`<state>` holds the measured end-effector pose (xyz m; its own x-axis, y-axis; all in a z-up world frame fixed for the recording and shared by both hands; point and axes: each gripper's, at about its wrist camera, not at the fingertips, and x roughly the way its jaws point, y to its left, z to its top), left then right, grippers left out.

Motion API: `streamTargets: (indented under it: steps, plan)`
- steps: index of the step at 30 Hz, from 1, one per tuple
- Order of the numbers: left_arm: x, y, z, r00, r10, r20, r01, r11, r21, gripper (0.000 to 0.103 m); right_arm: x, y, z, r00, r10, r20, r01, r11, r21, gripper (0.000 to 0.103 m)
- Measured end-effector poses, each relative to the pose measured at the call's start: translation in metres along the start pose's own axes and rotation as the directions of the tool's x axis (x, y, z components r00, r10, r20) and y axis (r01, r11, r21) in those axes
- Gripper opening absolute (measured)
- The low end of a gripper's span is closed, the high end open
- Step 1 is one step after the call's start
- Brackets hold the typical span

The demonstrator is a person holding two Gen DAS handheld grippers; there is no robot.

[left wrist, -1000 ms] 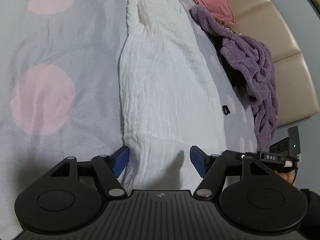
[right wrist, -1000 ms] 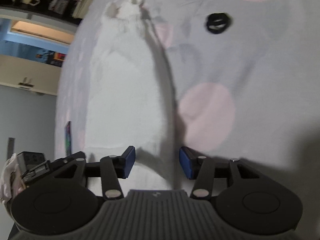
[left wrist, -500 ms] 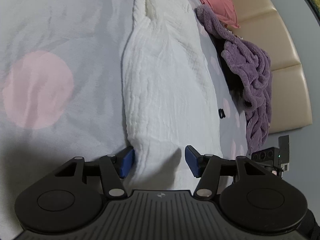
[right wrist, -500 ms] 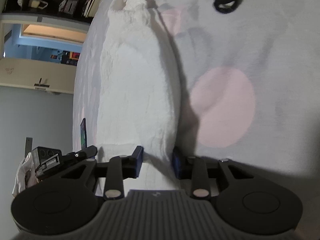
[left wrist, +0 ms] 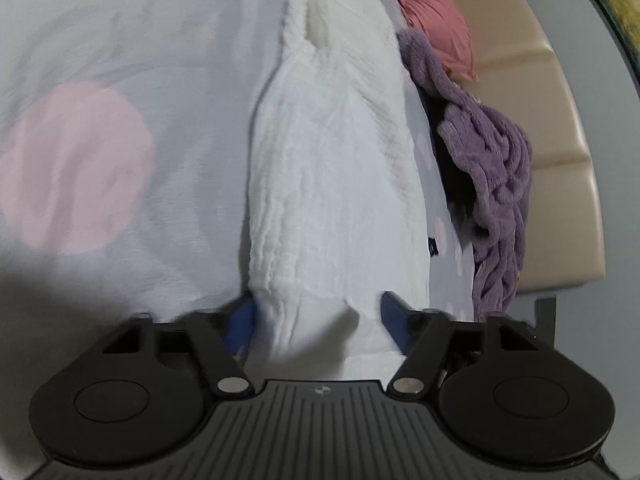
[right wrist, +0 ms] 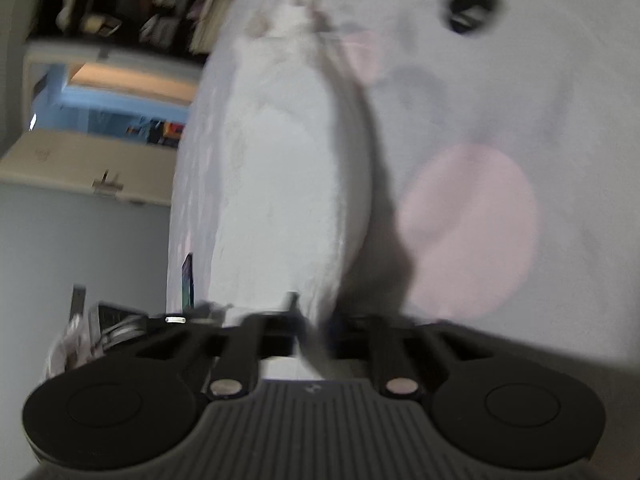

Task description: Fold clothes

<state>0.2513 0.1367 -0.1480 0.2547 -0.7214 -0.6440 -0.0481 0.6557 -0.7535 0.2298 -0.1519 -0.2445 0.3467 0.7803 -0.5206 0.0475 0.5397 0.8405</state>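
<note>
A long white crinkled garment point(left wrist: 332, 160) lies lengthwise on a pale bed sheet with pink dots point(left wrist: 100, 80). My left gripper point(left wrist: 316, 320) sits at its near end. Its jaws are closing, with the cloth between them, but the blue pads point(left wrist: 394, 320) still stand apart and do not squeeze it. In the blurred right wrist view the same garment point(right wrist: 288, 180) runs away from my right gripper point(right wrist: 316, 328). That gripper's jaws have closed to a narrow gap and pinch the garment's near edge.
A purple fleece blanket point(left wrist: 492, 168) and a pink pillow point(left wrist: 432, 16) lie against the beige padded headboard point(left wrist: 552, 100). A black hair tie point(right wrist: 472, 8) rests on the sheet point(right wrist: 520, 100). Shelves point(right wrist: 132, 12) stand beyond the bed's far edge.
The right jaws went from half open around the garment's edge to pinched on it. The left jaws stayed at the garment's end with the cloth between them. Both views tipped a little.
</note>
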Motion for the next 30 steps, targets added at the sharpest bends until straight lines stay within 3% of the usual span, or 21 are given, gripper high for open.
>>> streamTargets:
  steps: [2, 7, 14, 20, 24, 30]
  plan:
    - [-0.004, -0.005, -0.001, 1.0, 0.014, -0.001, -0.014, 1.0, 0.025, 0.007, -0.004, 0.008, 0.002, 1.0, 0.018, 0.005, -0.018, 0.999, -0.028, 0.008]
    - [-0.029, -0.028, 0.002, 0.999, -0.03, 0.016, 0.029, 0.996, 0.08, 0.007, -0.027, 0.033, 0.01, 0.996, 0.088, 0.016, -0.086, 0.994, -0.073, 0.008]
    - [-0.104, -0.091, -0.002, 0.982, -0.15, 0.118, 0.125, 0.974, 0.19, 0.006, -0.076, 0.092, 0.014, 0.979, 0.2, 0.025, -0.192, 0.964, -0.181, 0.007]
    - [-0.163, -0.137, -0.03, 0.963, -0.2, 0.18, 0.158, 0.962, 0.224, 0.006, -0.13, 0.158, 0.009, 0.963, 0.264, 0.052, -0.242, 0.934, -0.265, 0.007]
    - [-0.202, -0.17, -0.058, 0.952, -0.218, 0.213, 0.161, 0.953, 0.257, 0.006, -0.166, 0.198, -0.016, 0.961, 0.274, 0.035, -0.249, 0.915, -0.317, 0.007]
    - [-0.267, -0.225, -0.104, 0.929, -0.255, 0.267, 0.164, 0.933, 0.321, 0.006, -0.241, 0.254, -0.051, 0.933, 0.347, 0.096, -0.293, 0.887, -0.357, 0.007]
